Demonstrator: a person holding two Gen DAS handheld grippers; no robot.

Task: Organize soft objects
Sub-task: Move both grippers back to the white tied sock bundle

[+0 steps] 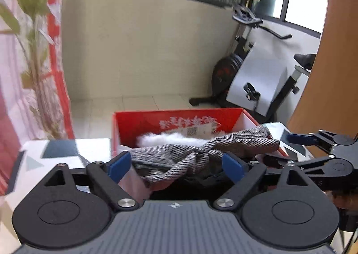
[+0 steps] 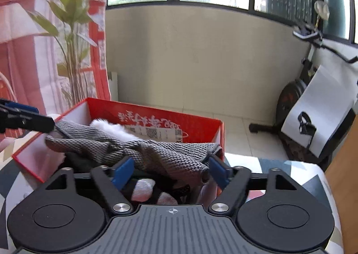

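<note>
Spreading both claws wide, my left [image 1: 175, 165] and right [image 2: 171, 172] grip nothing; the grey knit [image 2: 143, 153] lies draped across the red box [image 2: 197, 123], hiding dark items beneath. White fluff [image 1: 170, 138] peeks behind. Box lettering appears upside down, unreadable.

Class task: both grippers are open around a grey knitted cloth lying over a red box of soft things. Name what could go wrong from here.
1. The grey knitted cloth lies over the red box's near rim, so it may slide out.
2. Both grippers, left and right, have open jaws; closing could snag the dark items beneath.
3. Pushing may shift the box.
</note>
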